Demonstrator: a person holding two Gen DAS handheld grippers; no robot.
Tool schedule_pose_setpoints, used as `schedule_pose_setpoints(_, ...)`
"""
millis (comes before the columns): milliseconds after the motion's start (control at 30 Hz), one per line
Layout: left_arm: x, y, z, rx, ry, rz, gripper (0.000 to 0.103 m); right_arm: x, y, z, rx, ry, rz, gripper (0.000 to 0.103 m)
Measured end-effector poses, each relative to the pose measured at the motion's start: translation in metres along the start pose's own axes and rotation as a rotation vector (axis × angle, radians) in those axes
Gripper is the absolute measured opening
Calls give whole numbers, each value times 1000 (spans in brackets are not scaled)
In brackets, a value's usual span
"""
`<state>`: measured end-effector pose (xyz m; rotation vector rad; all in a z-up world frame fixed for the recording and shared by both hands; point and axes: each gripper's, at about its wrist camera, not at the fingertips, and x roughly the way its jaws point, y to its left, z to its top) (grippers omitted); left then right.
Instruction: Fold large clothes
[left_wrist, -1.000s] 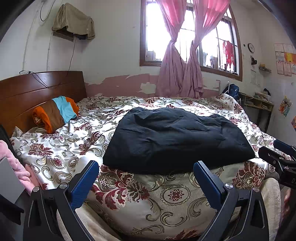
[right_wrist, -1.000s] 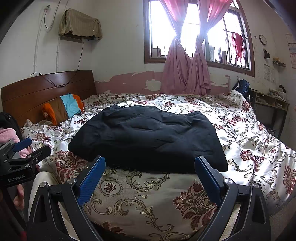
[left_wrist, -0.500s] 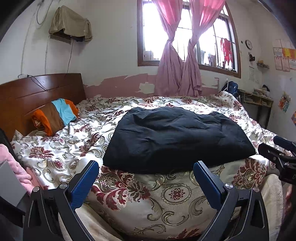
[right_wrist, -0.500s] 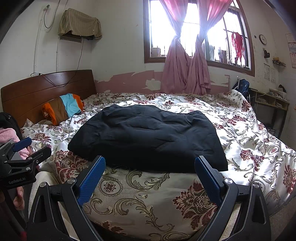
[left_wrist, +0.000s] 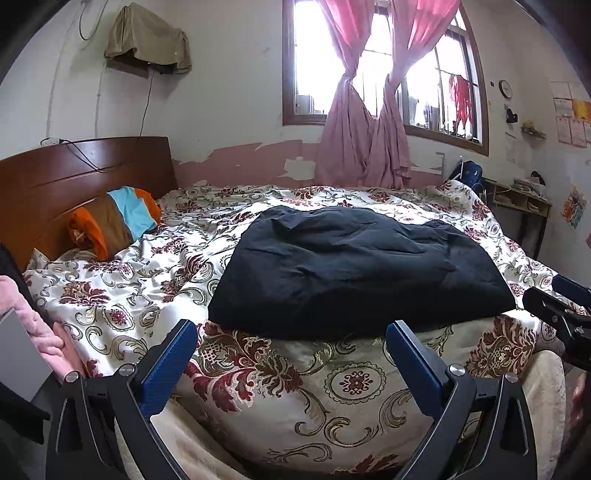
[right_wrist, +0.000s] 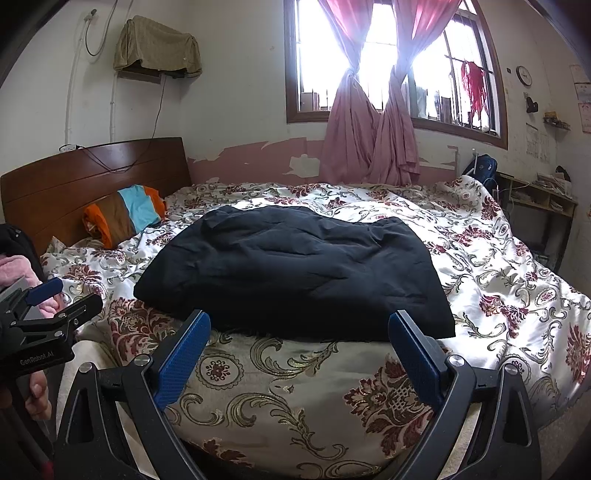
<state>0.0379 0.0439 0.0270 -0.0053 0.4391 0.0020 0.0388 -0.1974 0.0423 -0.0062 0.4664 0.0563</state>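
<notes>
Black garment (left_wrist: 354, 269) folded on floral bedspread (left_wrist: 147, 280), left hand-held gripper (left_wrist: 291, 354) and right hand-held gripper (right_wrist: 299, 347) both spread, empty

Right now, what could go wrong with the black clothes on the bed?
The black garment lies close to the bed's near edge, so a pull toward you might slide it off. The slippery-looking flowered bedspread could get pinched with it. Both the left gripper and the right gripper are open and not touching it.
</notes>
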Motion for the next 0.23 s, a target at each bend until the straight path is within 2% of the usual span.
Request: schedule_pose_setpoints(233, 4, -2, -2, 4, 8, -7, 103, 5, -3, -1, 12, 15, 0, 95)
